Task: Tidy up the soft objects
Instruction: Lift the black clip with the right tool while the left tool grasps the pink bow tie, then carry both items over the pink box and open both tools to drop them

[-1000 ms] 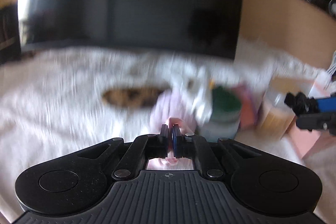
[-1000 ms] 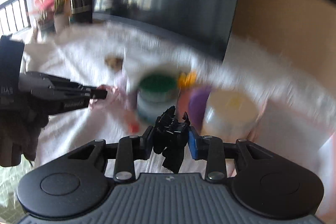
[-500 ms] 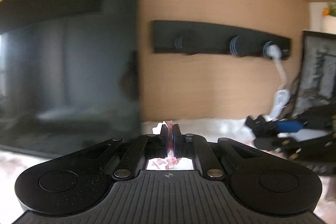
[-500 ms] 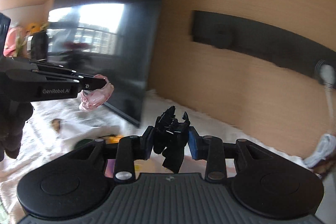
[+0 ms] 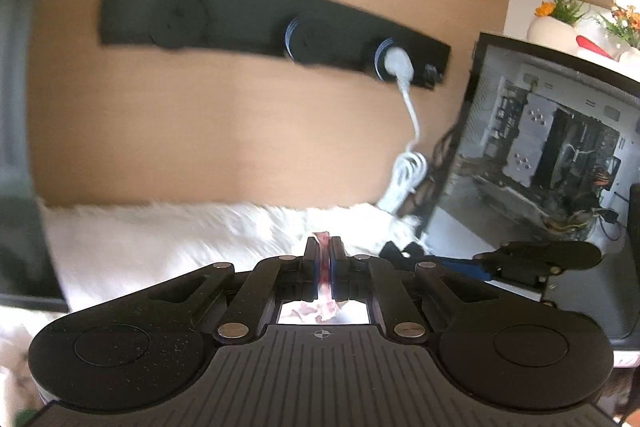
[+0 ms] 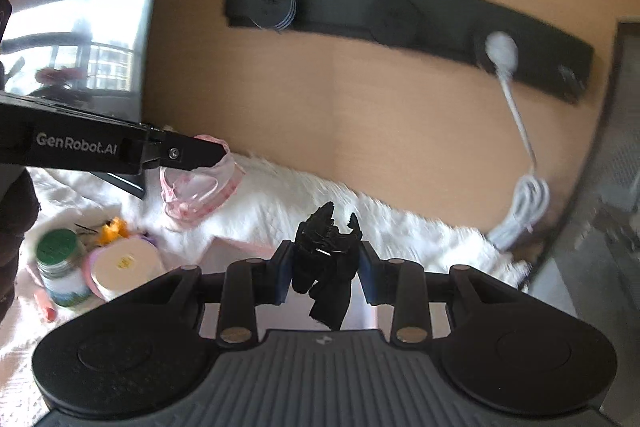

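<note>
Over the white fluffy cover [image 6: 304, 199] by the wood wall, a pink scrunchie [image 6: 200, 183] was pinched in the closed left gripper [image 5: 324, 247] and a black one [image 6: 326, 259] clamped in the right gripper [image 6: 325, 267]; both judged light, floppy, best gripped across the band

A pink, translucent, frilly soft piece [image 6: 198, 187] hangs crumpled at left of the right wrist frame, raised above the white fluffy cover. A black, ragged soft piece [image 6: 326, 263] sits bunched at lower centre, drooping downward, jagged tips pointing up.
</note>
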